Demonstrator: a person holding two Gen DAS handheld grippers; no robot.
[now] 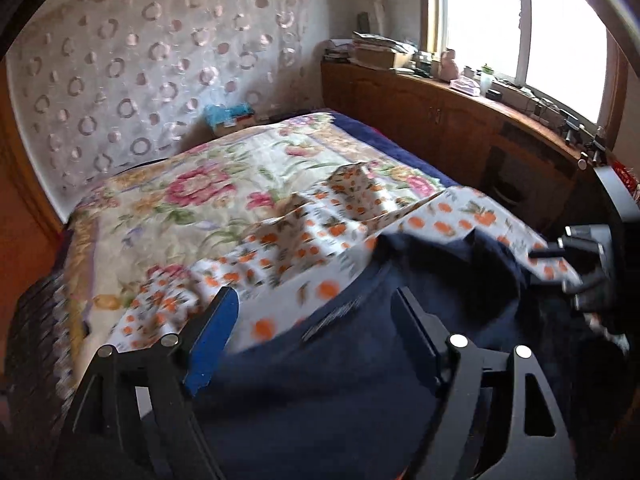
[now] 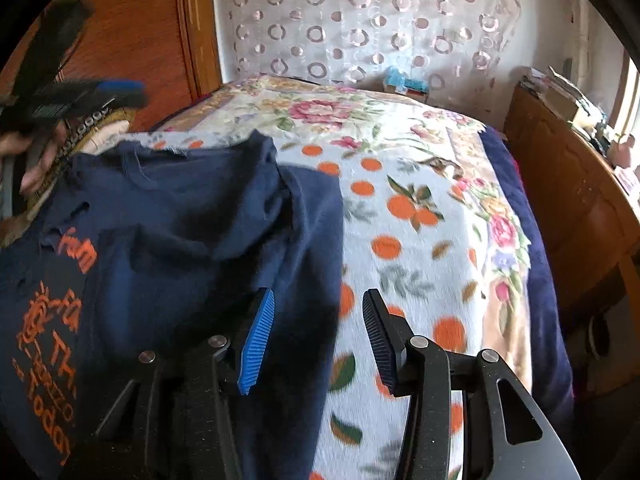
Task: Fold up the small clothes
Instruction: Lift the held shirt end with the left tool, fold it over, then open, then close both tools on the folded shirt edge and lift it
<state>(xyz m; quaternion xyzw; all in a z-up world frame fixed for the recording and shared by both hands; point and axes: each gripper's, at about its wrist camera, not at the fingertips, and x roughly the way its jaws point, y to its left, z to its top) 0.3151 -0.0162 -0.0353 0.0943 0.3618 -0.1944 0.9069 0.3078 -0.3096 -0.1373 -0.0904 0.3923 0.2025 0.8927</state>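
The left gripper (image 1: 316, 312) hangs above the navy T-shirt (image 2: 192, 232), fingers wide apart, nothing between them. The right gripper (image 2: 318, 320), also parted, straddles the shirt's right edge on the orange-print blanket (image 2: 408, 240).

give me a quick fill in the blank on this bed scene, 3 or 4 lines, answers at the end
1. The shirt on the bed is navy with lettering printed in ____.
2. Under the shirt lies a white blanket patterned with ____ fruit.
3. The right gripper has one finger pad coloured bright ____.
4. The left gripper stands open, with ____ pressed between its fingers.

Missing words: orange; orange; blue; nothing
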